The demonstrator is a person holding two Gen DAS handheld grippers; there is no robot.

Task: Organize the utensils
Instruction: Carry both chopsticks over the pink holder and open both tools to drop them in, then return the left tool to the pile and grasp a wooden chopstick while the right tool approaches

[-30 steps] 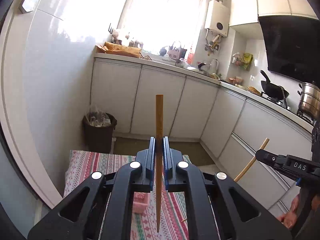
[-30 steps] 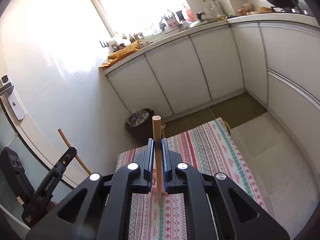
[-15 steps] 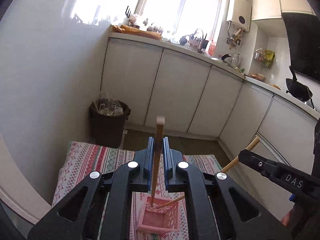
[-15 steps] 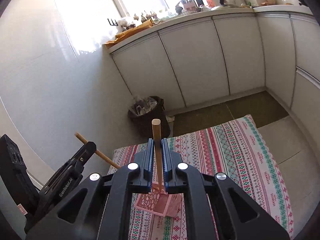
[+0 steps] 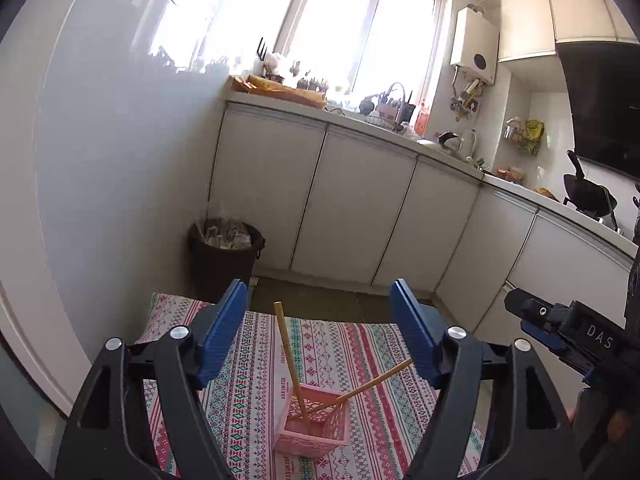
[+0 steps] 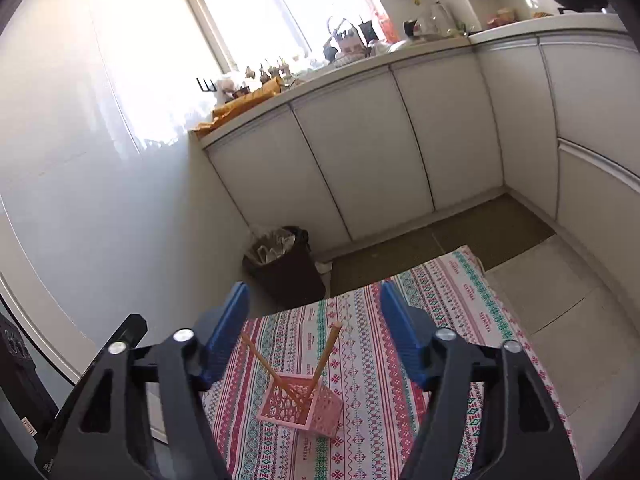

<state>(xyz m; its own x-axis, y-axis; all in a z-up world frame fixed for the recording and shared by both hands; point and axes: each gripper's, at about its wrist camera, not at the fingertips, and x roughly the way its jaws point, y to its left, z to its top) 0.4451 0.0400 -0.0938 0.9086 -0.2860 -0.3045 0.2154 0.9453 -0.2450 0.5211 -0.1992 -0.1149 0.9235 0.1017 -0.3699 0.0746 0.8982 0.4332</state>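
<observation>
Both chopsticks [image 5: 289, 356] leaning crossed inside pink basket [image 5: 310, 428], tips down for storage; left gripper [image 5: 316, 336] and right gripper [image 6: 316, 332] above basket, jaws opening, pinching nothing.

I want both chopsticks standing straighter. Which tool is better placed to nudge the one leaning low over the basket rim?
Right, probably. That chopstick tips out of the pink basket toward the right tool, between its opening jaws, untouched; the left tool, jaws also opening, faces the steeper chopstick.
</observation>
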